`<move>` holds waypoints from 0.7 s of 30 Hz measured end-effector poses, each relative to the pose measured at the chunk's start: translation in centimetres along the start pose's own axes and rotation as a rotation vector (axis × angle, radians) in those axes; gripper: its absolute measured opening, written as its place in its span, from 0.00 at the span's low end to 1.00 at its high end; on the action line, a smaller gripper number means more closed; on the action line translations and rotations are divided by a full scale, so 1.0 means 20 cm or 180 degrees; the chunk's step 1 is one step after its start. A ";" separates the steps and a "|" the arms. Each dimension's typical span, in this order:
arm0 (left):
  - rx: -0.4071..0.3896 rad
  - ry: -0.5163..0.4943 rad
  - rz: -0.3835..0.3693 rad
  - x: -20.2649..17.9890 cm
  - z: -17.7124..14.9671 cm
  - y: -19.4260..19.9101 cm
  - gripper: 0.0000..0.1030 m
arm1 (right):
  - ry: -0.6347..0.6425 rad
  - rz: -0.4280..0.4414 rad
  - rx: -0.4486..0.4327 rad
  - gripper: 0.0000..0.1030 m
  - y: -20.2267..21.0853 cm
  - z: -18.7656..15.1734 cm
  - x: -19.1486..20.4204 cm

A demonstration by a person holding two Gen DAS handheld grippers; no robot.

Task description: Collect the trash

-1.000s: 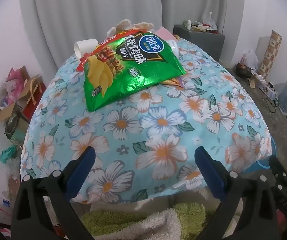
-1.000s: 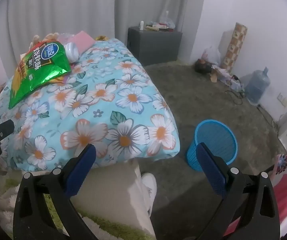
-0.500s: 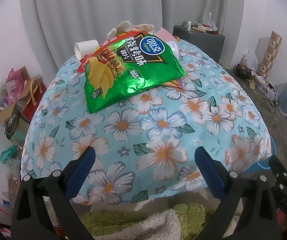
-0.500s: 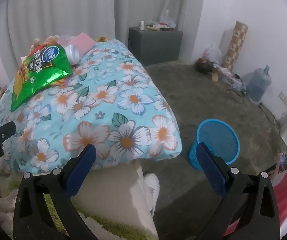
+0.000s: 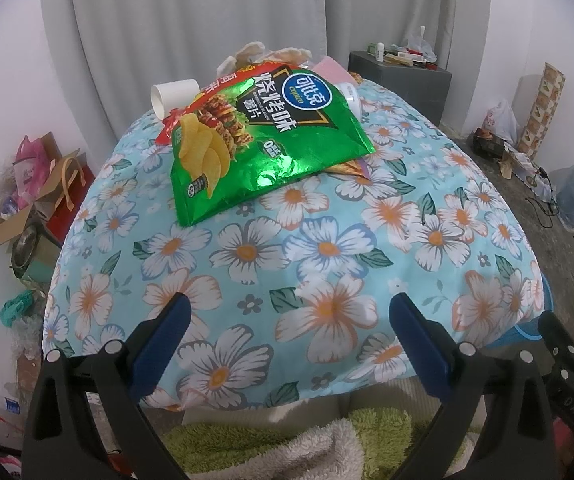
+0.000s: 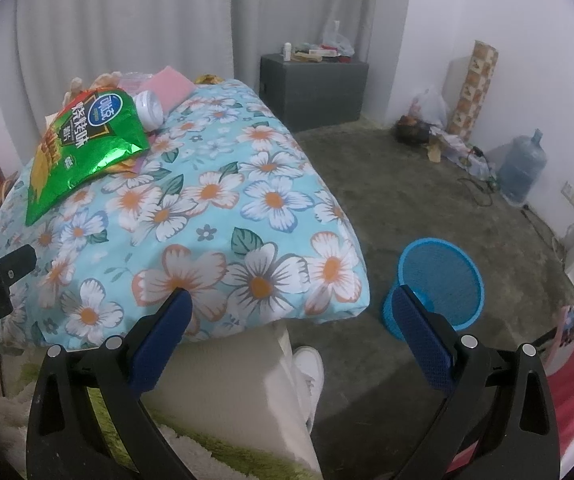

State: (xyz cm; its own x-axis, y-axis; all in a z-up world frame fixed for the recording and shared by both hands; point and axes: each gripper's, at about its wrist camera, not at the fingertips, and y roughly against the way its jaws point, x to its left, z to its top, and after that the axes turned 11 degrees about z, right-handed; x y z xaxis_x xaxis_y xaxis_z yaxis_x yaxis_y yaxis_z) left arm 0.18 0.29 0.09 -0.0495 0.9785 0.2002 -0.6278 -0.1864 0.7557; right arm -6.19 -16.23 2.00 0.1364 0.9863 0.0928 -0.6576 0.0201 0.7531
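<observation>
My left gripper (image 5: pixel 285 318), fingers wide and empty like my right's, faces the green chip bag (image 5: pixel 259 140) lying upper centre on the bench (image 5: pixel 327 248), long axis slanting lower-left to upper-right.

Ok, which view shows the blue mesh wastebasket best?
The right wrist view: the blue mesh wastebasket stands in full on the grey floor beside the floral-covered table, rim and inside visible. The left wrist view shows only a blue sliver past the cloth's corner.
</observation>
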 end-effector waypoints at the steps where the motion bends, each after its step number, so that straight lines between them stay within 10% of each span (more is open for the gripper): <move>1: 0.0001 0.0001 0.0001 0.00 0.00 0.00 0.94 | -0.0004 0.0004 -0.0002 0.92 0.00 0.00 0.00; 21: 0.0005 0.0001 0.0002 0.00 0.00 0.00 0.94 | -0.0014 0.0022 -0.0008 0.92 -0.01 0.00 0.01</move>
State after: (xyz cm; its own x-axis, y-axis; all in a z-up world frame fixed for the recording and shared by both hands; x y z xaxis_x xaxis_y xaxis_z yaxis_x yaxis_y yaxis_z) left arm 0.24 0.39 0.07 -0.0501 0.9784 0.2006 -0.6264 -0.1872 0.7566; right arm -6.12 -16.09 1.87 0.1351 0.9857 0.1010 -0.6605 0.0136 0.7507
